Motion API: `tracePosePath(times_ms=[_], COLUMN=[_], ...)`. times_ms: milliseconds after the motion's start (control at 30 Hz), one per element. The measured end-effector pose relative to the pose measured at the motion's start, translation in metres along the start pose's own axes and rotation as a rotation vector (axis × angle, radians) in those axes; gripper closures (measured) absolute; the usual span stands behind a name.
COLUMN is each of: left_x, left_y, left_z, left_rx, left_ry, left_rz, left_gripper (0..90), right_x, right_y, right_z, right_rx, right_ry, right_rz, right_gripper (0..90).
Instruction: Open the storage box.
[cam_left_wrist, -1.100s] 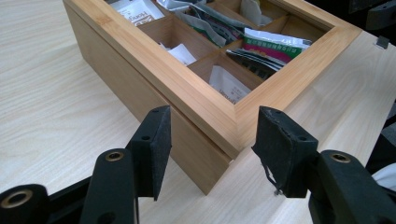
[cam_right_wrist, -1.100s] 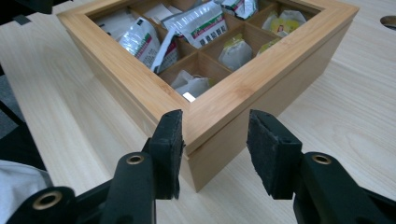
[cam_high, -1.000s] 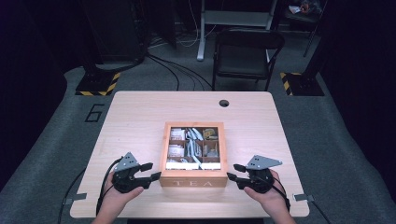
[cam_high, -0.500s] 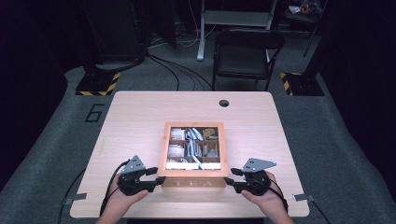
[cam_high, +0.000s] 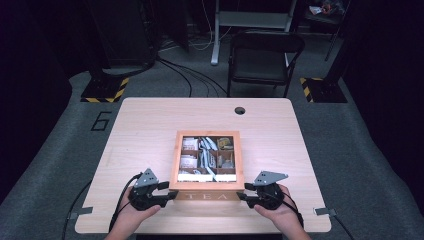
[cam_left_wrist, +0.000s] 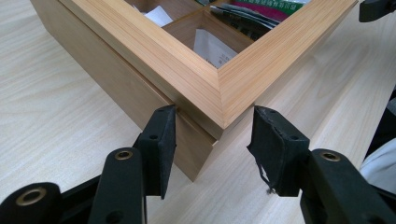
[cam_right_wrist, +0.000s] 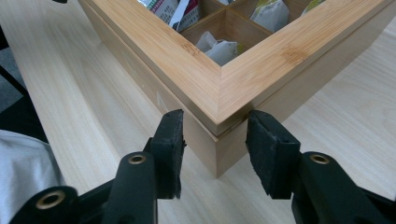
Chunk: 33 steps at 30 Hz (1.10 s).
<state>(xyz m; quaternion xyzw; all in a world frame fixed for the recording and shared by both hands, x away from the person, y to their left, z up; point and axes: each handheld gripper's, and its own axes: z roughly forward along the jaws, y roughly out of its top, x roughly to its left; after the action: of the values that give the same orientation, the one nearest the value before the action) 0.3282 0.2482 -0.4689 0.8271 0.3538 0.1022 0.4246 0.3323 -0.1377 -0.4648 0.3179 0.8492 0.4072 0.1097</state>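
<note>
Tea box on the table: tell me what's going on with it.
A person holds a gripper in each hand at the two near corners of the wooden tea box. The left gripper and the right gripper are open, each straddling a corner. The lid looks closed, with tea packets visible through it.

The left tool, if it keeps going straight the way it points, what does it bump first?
Most likely the near corner of the wooden tea box, which sits between the left tool's open jaws.
</note>
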Motion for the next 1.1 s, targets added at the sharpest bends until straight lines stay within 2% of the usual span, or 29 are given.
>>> tracePosePath(times_ms=[100, 233, 467, 700, 1033, 1100], left_x=[-0.001, -0.002, -0.005, -0.006, -0.006, -0.006], left_y=[0.0, 0.0, 0.004, 0.009, 0.018, 0.02], left_z=[0.0, 0.001, -0.001, -0.004, -0.01, -0.01], left_rx=[0.02, 0.016, 0.02, 0.018, 0.007, 0.005], left_ry=[0.015, 0.027, 0.041, 0.025, 0.033, 0.035], left_rz=[0.014, 0.012, 0.035, 0.005, 0.008, 0.008], left_gripper=[51.0, 52.4, 55.0, 55.9, 55.9, 55.6], right_x=[0.0, -0.001, 0.0, 0.0, 0.0, -0.001], right_y=[0.0, 0.0, 0.002, 0.005, 0.012, 0.014], right_z=[-0.001, -0.001, -0.001, -0.003, -0.01, -0.011], right_rx=[0.001, -0.001, -0.002, -0.015, -0.042, -0.04], right_ry=[-0.001, -0.005, -0.012, -0.013, -0.03, -0.03], right_rz=[0.005, 0.002, 0.006, 0.004, -0.007, -0.021], right_gripper=[58.8, 59.9, 61.1, 60.7, 57.1, 56.3])
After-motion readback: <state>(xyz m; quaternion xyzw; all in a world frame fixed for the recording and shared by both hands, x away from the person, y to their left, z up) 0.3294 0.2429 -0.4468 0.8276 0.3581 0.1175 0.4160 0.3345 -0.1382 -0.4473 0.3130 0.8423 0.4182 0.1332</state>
